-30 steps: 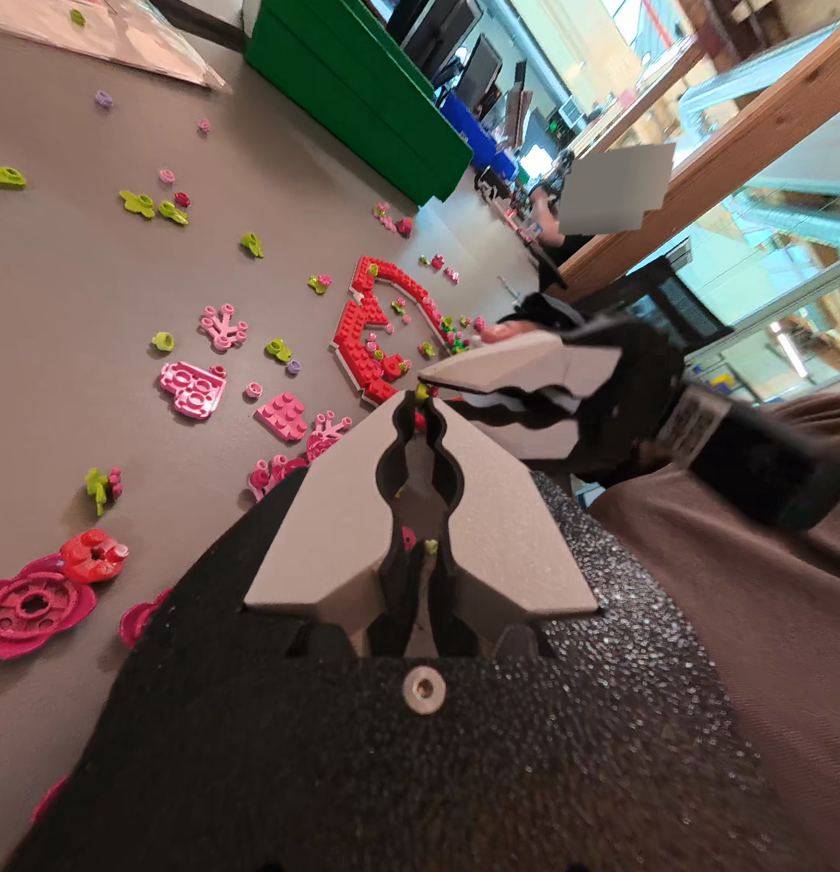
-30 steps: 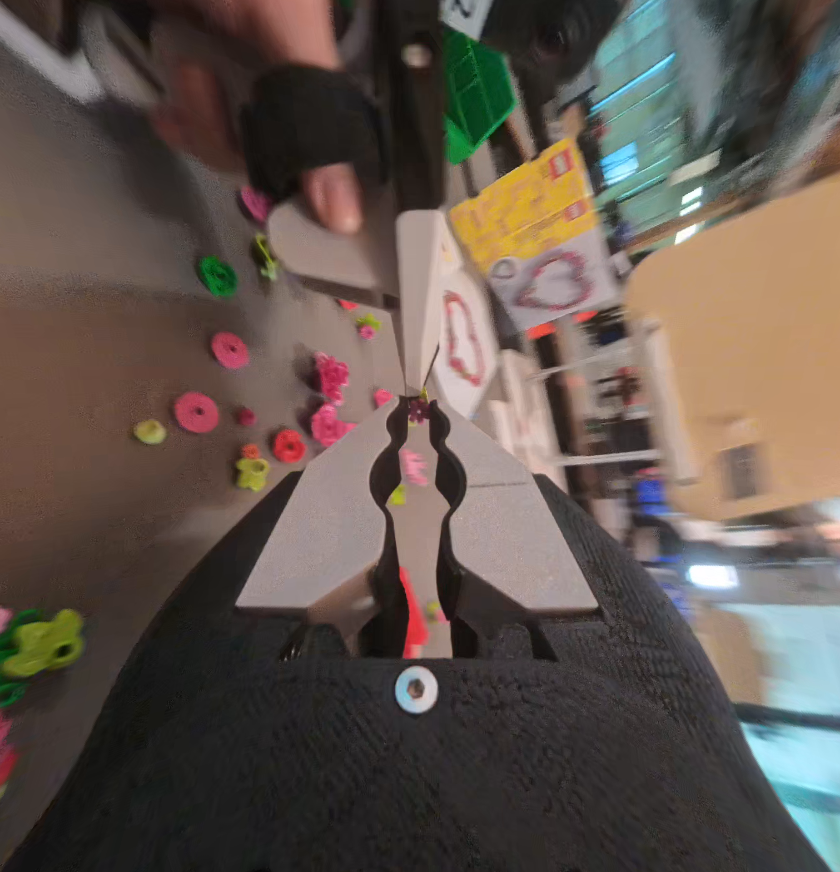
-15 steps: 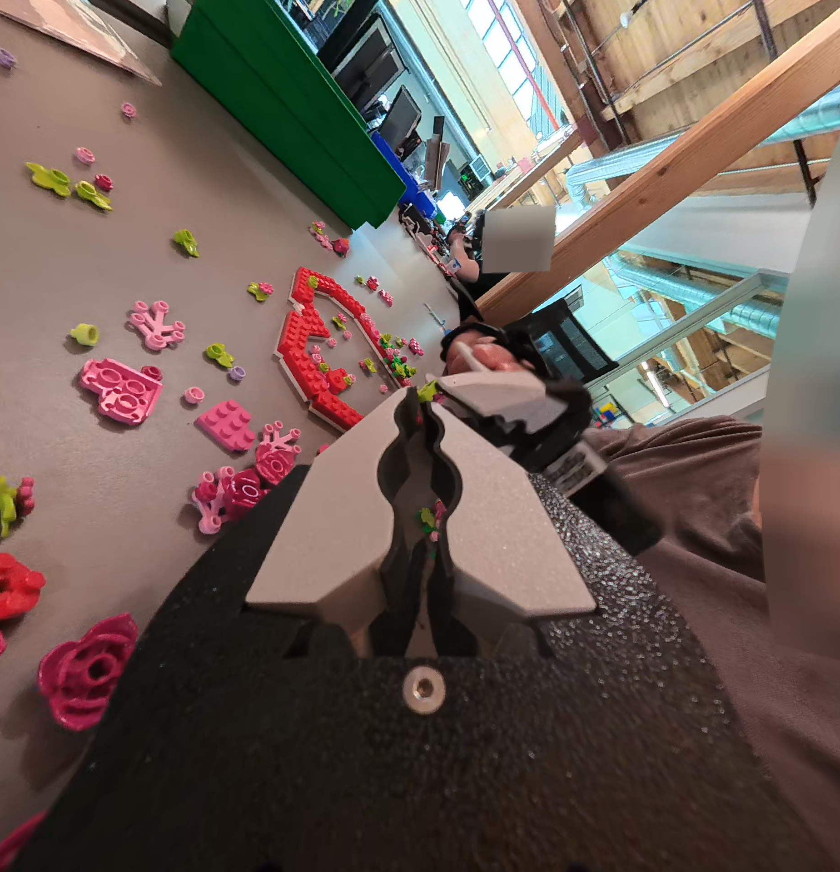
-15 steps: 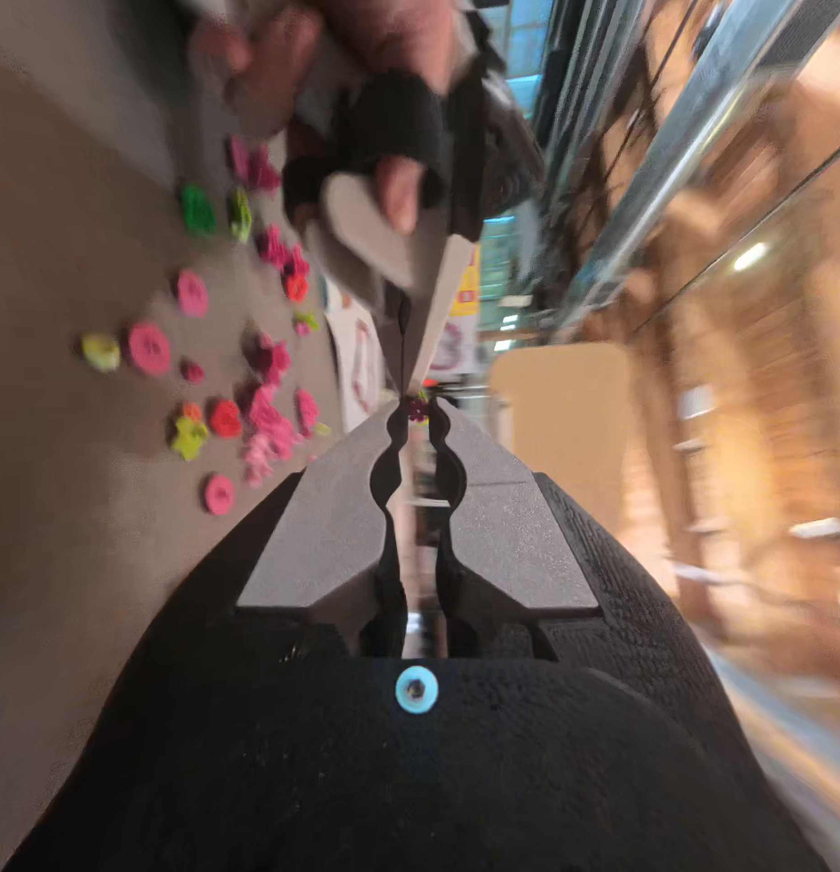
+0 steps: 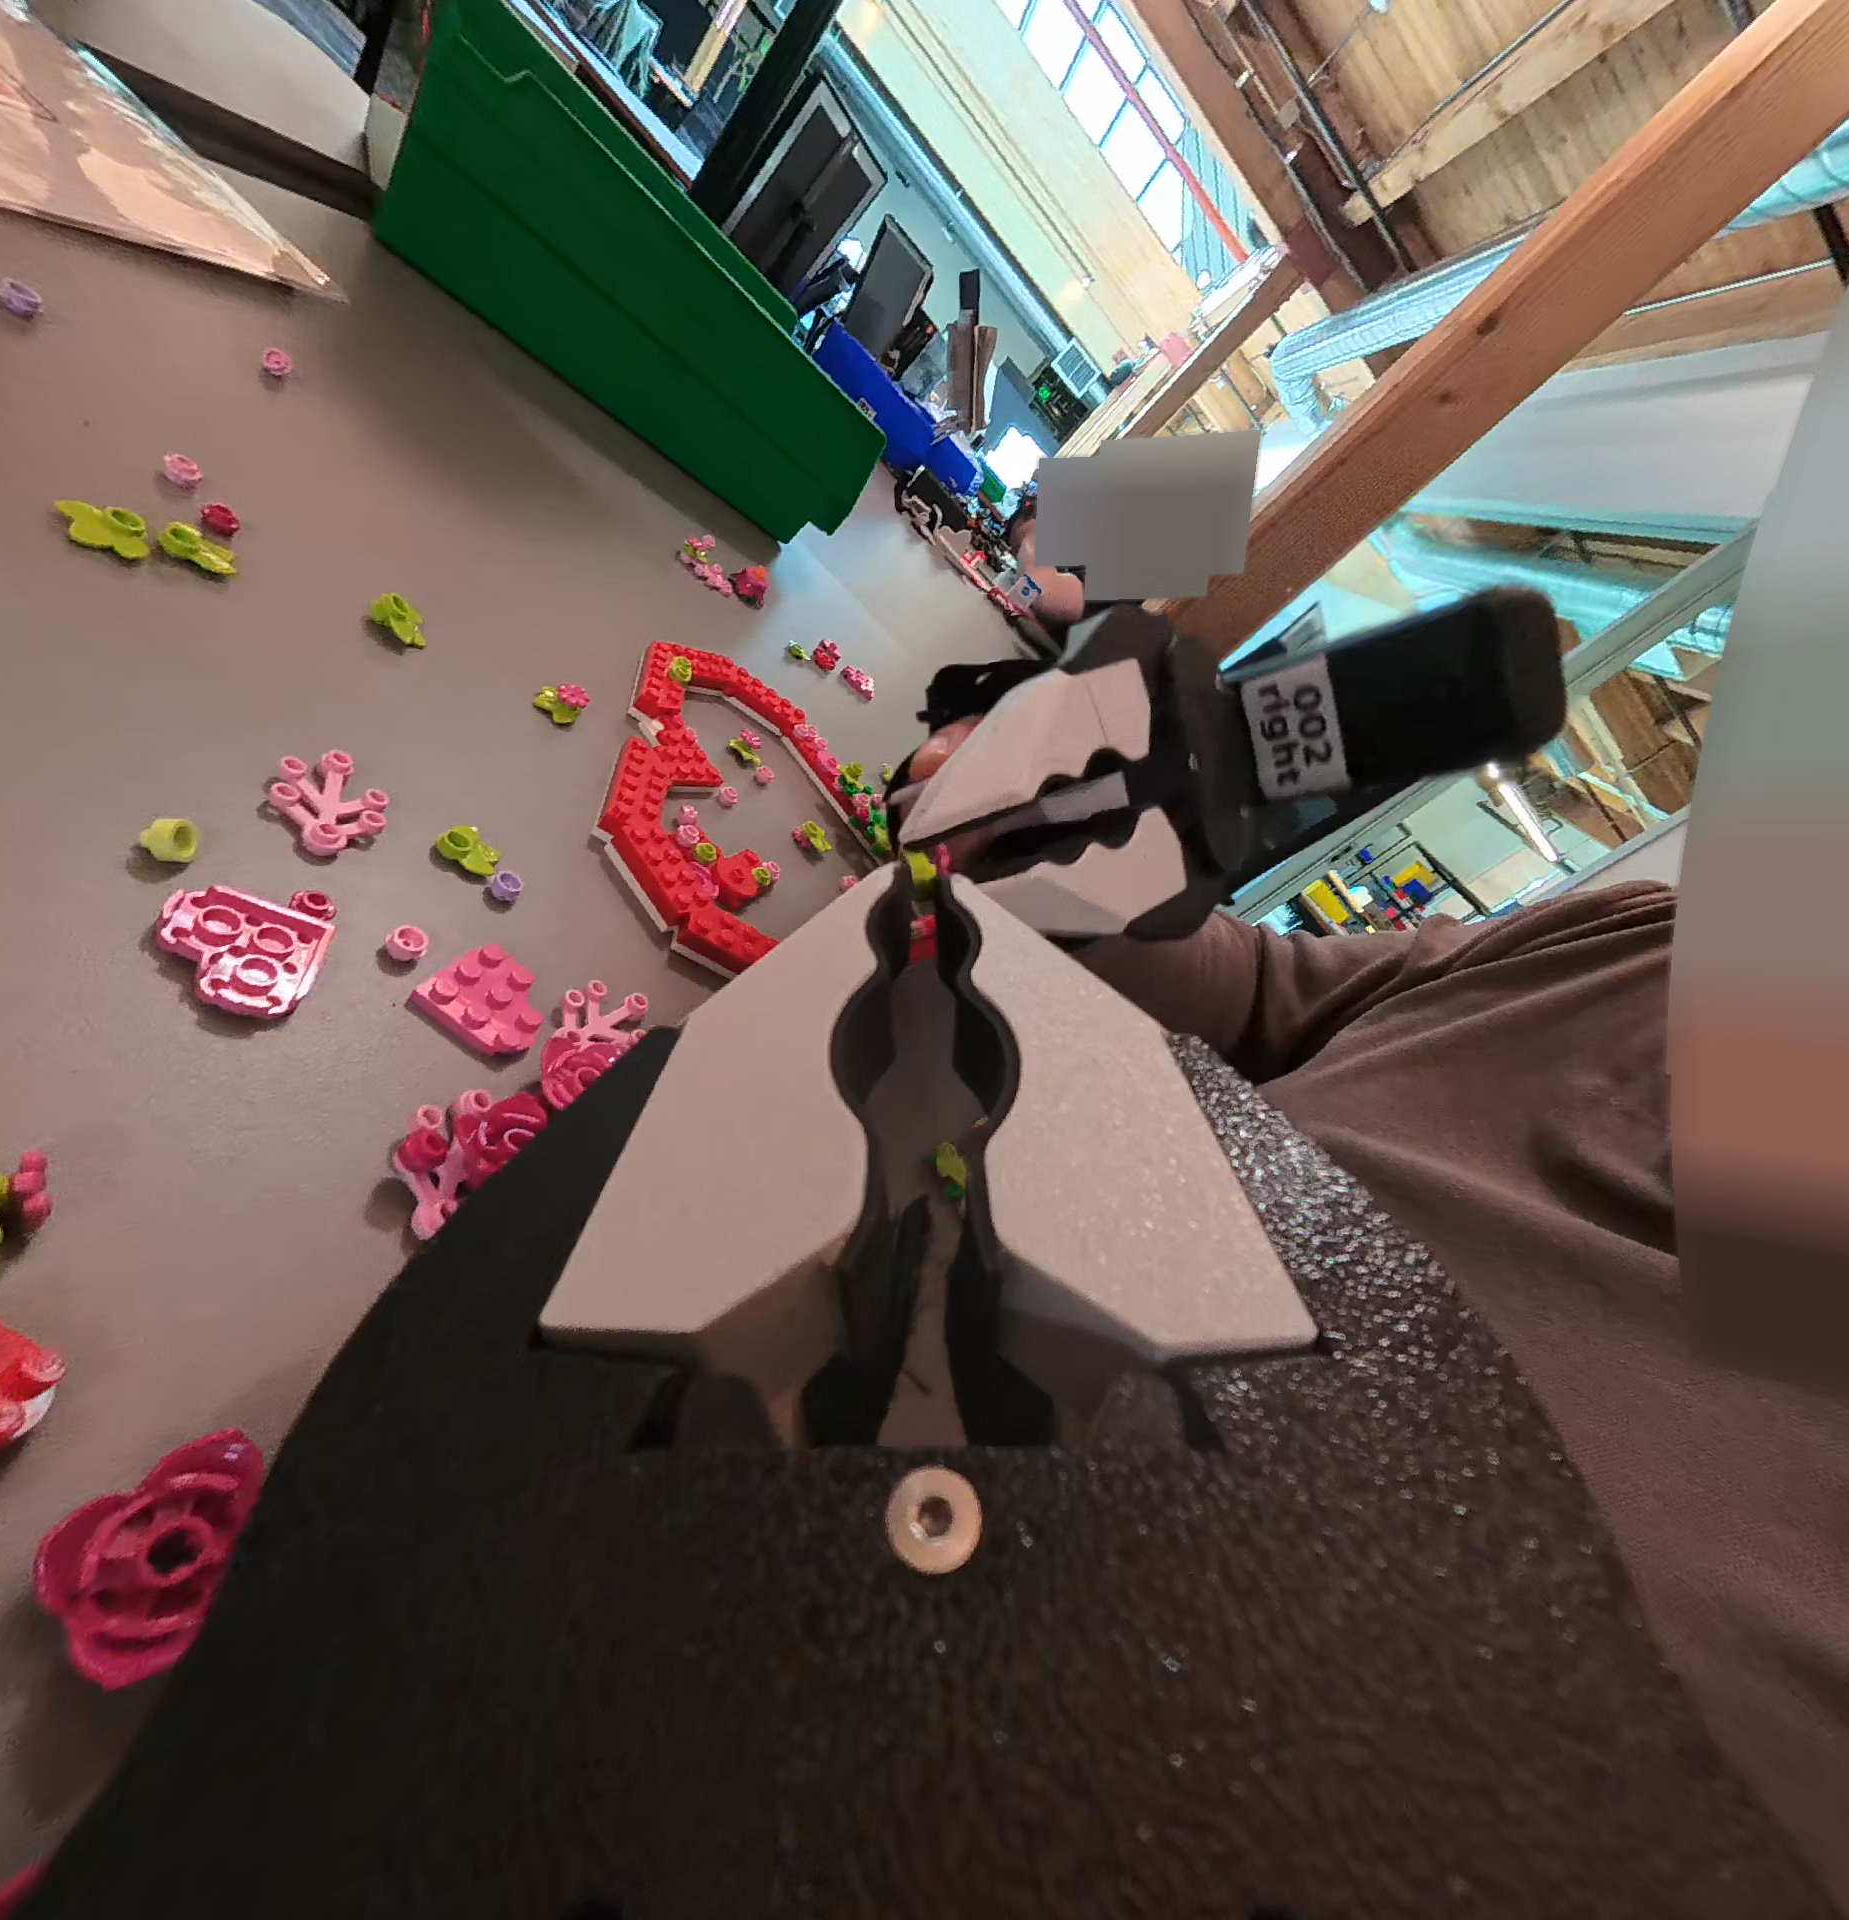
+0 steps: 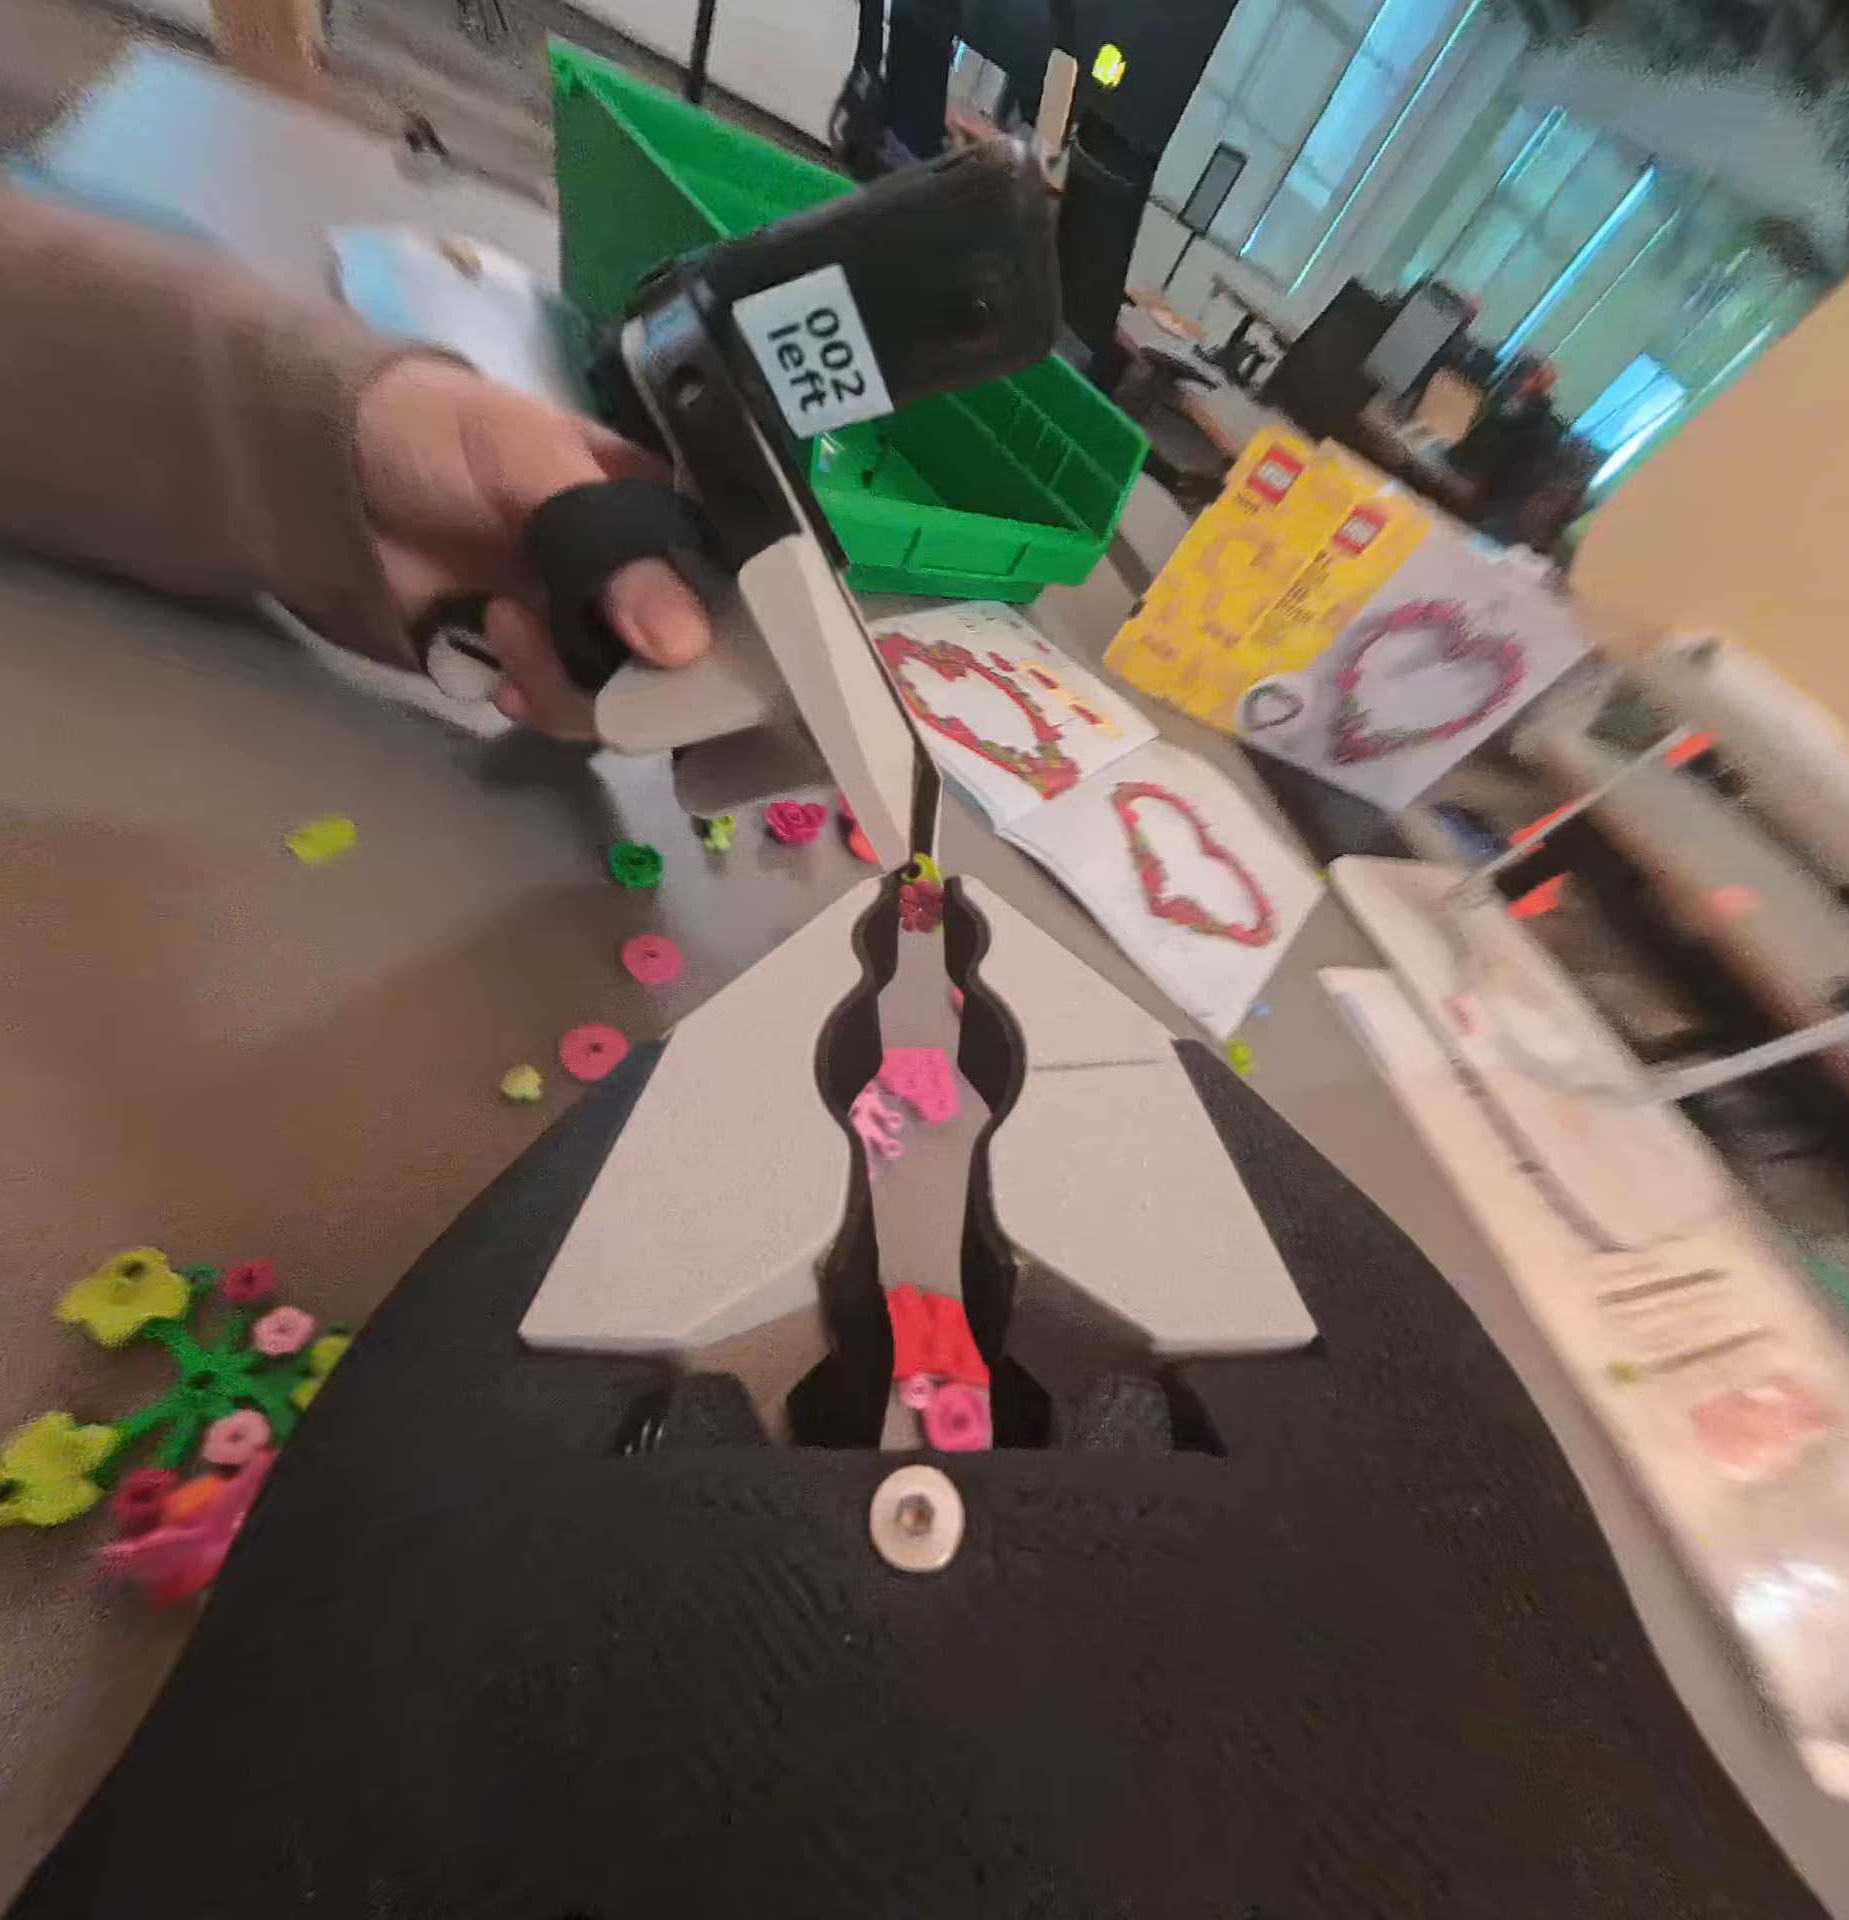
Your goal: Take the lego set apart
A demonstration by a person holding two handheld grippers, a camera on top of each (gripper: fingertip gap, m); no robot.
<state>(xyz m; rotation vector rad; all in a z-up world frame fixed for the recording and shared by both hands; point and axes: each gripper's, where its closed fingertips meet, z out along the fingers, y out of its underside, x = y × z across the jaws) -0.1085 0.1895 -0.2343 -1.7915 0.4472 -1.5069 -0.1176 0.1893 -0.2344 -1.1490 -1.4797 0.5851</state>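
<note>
- Left gripper [image 5: 922, 883] has its fingers pinched nearly together on a tiny flower cluster [image 5: 921, 871]; lime bit shows at the tips, pink just below it.
- Right gripper [image 6: 918, 891] is likewise closed to a sliver, clamping the dark red flower [image 6: 920, 904] end of the same cluster; lime piece [image 6: 918, 869] sits at 12 o'clock of it, at the left gripper's tips.
- Both tools meet tip to tip above the grey table [image 5: 276, 1122]; the cluster hangs in the air between them, off the table.
- Step in hand looks like pulling the small flower off its lime stem.
- To do it well: keep both pinches firm, pull straight apart along the stud axis, add a slight twist if it sticks.
- Grip is shallow at the very tips, so a slip could flick the piece away; slow pull is safer.
- Red heart frame [image 5: 691, 800] lies at 10 o'clock of the left tips, mostly stripped, a few flowers still on it.
- Loose pieces lie scattered at 9 o'clock: pink plate [image 5: 242, 948], magenta rose [image 5: 141, 1548].
- Green bin [image 6: 961, 499] sits at 12 o'clock in the right view; booklet [image 6: 1096, 800] and set box [image 6: 1346, 613] at 1 to 2 o'clock.
- Much of the set already seems apart.
</note>
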